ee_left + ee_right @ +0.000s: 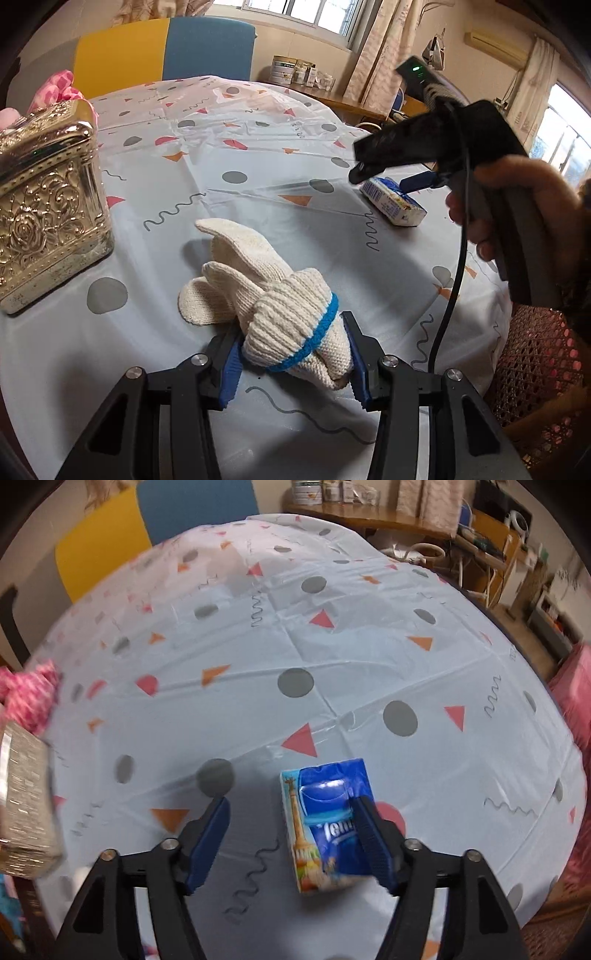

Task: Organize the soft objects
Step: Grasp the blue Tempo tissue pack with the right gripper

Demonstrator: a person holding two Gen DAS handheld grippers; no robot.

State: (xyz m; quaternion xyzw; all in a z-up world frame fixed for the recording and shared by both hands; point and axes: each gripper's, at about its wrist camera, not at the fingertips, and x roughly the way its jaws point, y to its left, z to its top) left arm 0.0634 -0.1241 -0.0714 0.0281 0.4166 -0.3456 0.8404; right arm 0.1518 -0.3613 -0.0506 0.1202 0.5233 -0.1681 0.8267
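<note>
1. The left gripper is clamped on a cream knitted glove with a blue band; both blue pads press the cuff end from either side, and the glove's fingers stretch away from the gripper and lie on the desk.
2. The desk is covered with a pale cloth printed with grey dots, pink and orange triangles and squiggles.
3. An embossed gold box stands to the left of the glove, apart from it; something pink and patterned shows behind the box.
4. The right gripper has its jaws spread wide and grips nothing; a blue tissue pack lies flat on the desk between them, close against the right-hand pad, with a clear gap to the left-hand pad; whether that right pad actually touches the pack cannot be told.
5. In the left wrist view, a hand grasps the right gripper's handle at the right edge of the picture, above the tissue pack, which lies well beyond the glove.
</note>
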